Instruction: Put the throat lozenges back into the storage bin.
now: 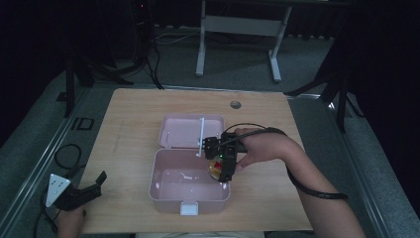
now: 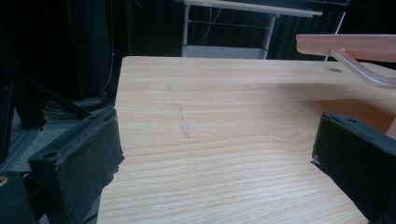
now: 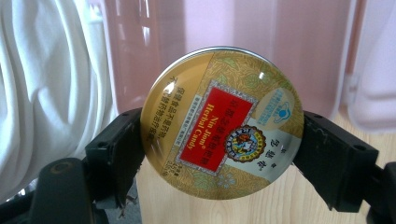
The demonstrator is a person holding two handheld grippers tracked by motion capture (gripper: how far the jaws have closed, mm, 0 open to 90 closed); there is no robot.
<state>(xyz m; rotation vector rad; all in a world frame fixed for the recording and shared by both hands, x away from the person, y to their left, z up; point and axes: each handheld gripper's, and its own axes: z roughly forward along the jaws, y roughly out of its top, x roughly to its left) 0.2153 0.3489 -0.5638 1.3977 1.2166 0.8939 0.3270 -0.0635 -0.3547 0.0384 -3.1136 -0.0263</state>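
The round candy tin (image 3: 222, 122) is pinched by the right tongs (image 1: 221, 164) over the right side of the open pink box (image 1: 168, 194), not yet set down inside, while the left tongs (image 1: 85, 191) are held spread, well left of the box on the desk (image 1: 133, 109).

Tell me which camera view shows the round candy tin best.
The right gripper view: the candy tin faces the camera between the right gripper's jaws, its gold and red label readable. The high view shows the tin as a small spot over the pink box. The left gripper view looks across the table.
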